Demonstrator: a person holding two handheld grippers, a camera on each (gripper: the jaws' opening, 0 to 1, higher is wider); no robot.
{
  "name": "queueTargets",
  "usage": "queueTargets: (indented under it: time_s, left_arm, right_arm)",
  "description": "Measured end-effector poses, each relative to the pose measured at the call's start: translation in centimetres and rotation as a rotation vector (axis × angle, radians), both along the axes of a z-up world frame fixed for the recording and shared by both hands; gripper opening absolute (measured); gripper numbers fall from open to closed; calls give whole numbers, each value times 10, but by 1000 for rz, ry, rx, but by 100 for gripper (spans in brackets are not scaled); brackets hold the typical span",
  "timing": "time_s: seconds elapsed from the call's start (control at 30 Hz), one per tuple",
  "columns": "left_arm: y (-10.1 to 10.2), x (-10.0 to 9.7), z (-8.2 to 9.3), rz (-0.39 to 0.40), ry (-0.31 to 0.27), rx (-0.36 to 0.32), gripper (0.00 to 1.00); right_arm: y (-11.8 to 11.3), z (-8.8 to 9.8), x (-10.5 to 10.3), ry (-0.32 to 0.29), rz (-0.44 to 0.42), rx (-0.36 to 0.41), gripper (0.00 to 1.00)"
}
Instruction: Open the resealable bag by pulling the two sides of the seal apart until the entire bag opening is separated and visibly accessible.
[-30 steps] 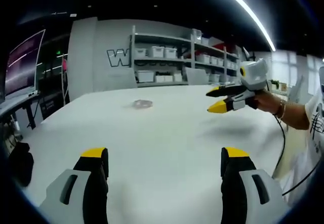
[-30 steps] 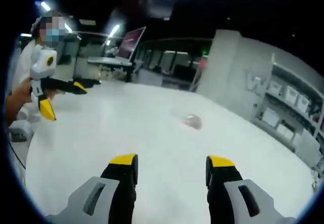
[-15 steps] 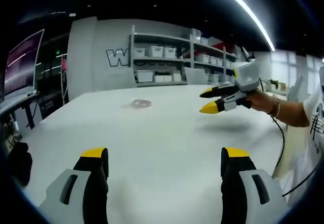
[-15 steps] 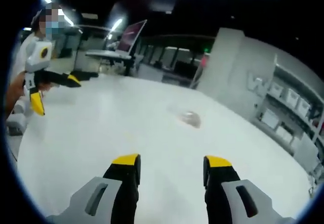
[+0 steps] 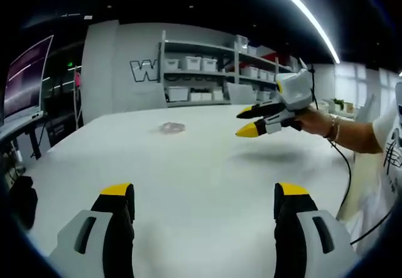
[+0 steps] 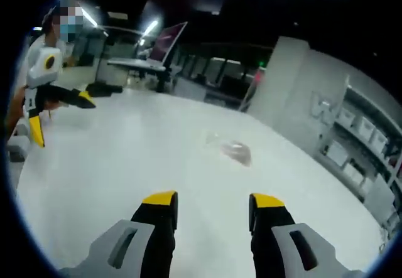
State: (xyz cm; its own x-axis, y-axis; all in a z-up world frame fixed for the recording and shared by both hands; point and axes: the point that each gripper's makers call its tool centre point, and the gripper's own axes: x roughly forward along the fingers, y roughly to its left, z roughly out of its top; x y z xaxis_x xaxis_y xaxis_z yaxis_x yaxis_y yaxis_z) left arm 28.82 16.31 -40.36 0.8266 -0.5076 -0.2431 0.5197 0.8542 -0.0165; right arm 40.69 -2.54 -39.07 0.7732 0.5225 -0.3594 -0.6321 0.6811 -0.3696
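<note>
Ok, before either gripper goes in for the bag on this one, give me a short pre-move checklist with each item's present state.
1. Resealable bag lying free on the white table: ok.
2. Left gripper jaws apart, nothing held: ok.
3. Right gripper jaws apart, nothing held: ok.
4. Right gripper in contact with the bag: not ok, it hovers above the table in the left gripper view.
5. Seal side and whether the seal is shut: cannot tell, bag too small and blurred.
6. Bare table between jaws and bag: ok.
</note>
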Motion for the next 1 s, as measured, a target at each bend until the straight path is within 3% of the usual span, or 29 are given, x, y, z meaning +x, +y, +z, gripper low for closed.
queueTargets:
  time_s: [0.63,1.0]
  left_arm:
    - [-1,4,1,-3,1,-4,91]
    - [1,6,1,-2,2,-3,91]
  right_arm:
    - [4,-3,13,-19,8,-19,38]
    - [8,-9,30,-42,14,-80,36]
